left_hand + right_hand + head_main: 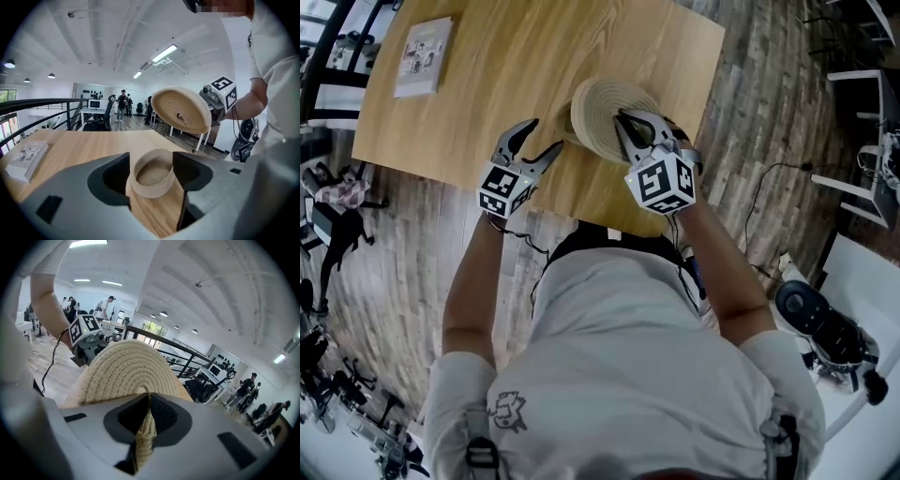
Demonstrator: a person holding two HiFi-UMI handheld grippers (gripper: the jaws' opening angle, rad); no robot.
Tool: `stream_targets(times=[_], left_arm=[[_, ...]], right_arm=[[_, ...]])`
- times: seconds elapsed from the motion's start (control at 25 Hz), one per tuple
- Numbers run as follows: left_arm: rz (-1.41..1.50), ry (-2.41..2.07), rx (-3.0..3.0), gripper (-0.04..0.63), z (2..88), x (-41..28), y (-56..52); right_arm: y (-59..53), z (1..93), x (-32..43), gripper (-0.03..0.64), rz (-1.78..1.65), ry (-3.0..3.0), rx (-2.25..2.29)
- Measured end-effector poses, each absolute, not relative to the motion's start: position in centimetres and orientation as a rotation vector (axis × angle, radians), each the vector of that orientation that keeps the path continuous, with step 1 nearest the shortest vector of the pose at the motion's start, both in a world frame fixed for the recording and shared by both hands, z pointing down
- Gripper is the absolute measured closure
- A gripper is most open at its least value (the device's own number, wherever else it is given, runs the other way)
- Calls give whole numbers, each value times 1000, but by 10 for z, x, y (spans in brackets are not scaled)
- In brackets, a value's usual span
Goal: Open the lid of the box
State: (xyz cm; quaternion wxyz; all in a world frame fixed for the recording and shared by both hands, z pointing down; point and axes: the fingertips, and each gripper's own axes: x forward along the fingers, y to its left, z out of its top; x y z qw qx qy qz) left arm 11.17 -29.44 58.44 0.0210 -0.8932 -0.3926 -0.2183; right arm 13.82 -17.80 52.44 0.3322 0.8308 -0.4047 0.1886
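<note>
With the right gripper (147, 399) pinched shut on what looks like the top loop of the round coiled-rope lid (180, 110), tilted in the air above its small woven box (152, 180) on the wooden table (84, 145), the lid could swing or slip free, and the left gripper (546, 134) gapes wide and empty, steadying nothing.

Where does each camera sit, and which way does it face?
Head view: on the person's head, facing down at the table; arms, left gripper, right gripper show.
Left gripper view: on that gripper, facing the box past its parted jaws; right arm shows.
Right gripper view: on that gripper, facing the lid its shut jaws hold; left arm shows.
All share the lid.
</note>
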Motion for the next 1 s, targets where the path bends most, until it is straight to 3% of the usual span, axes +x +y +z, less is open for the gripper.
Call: stream_targets(times=[0.44, 0.8, 1.0], left_arm=[[-447, -1089, -2884, 325, 498, 85, -251], [-358, -1006, -2931, 473, 457, 51, -215], [-319, -906, -2983, 520, 441, 28, -199]], right_arm=[[-156, 491, 114, 589, 468, -1126, 2359], [-129, 464, 78, 589, 396, -1244, 2408], [-106, 458, 56, 589, 348, -1277, 2395]])
